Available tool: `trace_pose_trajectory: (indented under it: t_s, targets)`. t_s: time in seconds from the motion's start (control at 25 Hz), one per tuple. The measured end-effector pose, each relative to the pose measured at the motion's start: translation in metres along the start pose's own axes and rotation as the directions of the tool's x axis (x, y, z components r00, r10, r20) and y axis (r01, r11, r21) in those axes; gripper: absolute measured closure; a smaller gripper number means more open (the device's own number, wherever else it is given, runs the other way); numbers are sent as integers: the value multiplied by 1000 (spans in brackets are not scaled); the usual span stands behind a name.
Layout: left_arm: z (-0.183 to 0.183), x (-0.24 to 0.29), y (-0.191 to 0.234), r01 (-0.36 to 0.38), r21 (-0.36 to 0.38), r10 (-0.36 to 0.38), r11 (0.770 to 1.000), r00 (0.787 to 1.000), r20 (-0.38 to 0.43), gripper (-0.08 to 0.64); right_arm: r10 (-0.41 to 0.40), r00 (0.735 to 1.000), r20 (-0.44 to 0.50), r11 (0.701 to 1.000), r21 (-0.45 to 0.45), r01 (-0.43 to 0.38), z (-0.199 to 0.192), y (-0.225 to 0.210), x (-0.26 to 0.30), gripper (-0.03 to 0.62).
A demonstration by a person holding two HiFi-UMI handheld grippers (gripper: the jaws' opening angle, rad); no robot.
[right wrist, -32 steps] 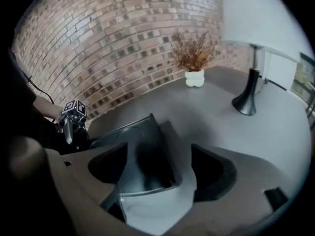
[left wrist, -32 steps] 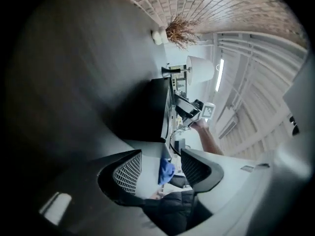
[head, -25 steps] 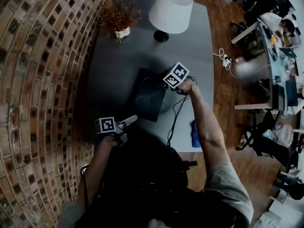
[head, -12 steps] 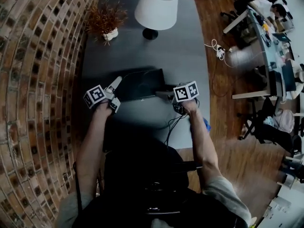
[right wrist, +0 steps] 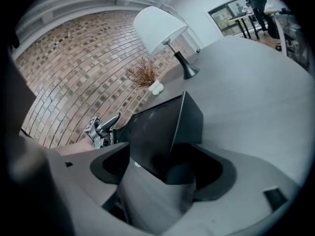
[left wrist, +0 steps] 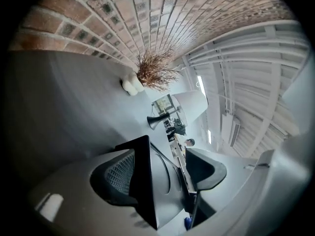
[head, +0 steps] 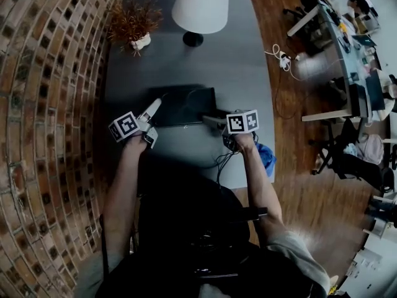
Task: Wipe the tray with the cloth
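A dark tray [head: 183, 104] lies across the middle of the grey table [head: 248, 73]. My left gripper [head: 156, 104] is at the tray's left end. Its jaws have just been opening, and the tray's edge [left wrist: 144, 191] stands between them, clear of the right pad [left wrist: 209, 168]. My right gripper [head: 208, 118] is at the tray's right end, and the tray's corner [right wrist: 157, 127] fills the gap between its pads. A blue cloth [head: 267, 156] hangs at the table's right front edge, beside my right forearm and untouched.
A white-shaded lamp [head: 200, 8] and a dried plant in a white vase [head: 131, 25] stand at the table's far end. Black cables [head: 226, 157] trail over the front edge. The brick wall [head: 49, 104] runs close along the left. A power strip [head: 282, 59] lies on the wooden floor to the right.
The left gripper moved from the table's front edge up to the tray's left end. The tray went from tilted up in the right gripper to lying across the table.
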State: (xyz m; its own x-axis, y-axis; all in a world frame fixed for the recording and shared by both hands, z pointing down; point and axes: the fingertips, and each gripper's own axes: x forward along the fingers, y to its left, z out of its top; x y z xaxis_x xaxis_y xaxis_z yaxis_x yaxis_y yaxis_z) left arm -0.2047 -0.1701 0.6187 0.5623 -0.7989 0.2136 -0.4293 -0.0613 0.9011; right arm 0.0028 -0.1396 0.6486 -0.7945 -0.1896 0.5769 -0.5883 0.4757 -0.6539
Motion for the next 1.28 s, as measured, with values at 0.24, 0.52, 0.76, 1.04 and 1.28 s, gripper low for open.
trace_pose_trajectory:
  t_s: [0.24,0.52,0.76,1.04,1.28]
  targets:
    - [10,4,3,22,30,-22,999,1000,17,252,-20,996,84,999,39,17,6,-2,5,206]
    - [9,2,2,29,62,-30,998,1000,9,252,-38,992,122,997,64,30,8,-4,1,213]
    - [-2,-19,-18,58,144,-55,988,998,-28,256,-46,973,225,998,57,34,6,0,-25,256]
    - [-6,-14,-11,38,75,-40,996,999,24,255,-59,988,145,998,-18,63,-10,7,-5,253]
    - [-1,-23,-21,73,117,-76,990,997,22,260,-82,980,181,995,-36,90,-4,7,-15,298]
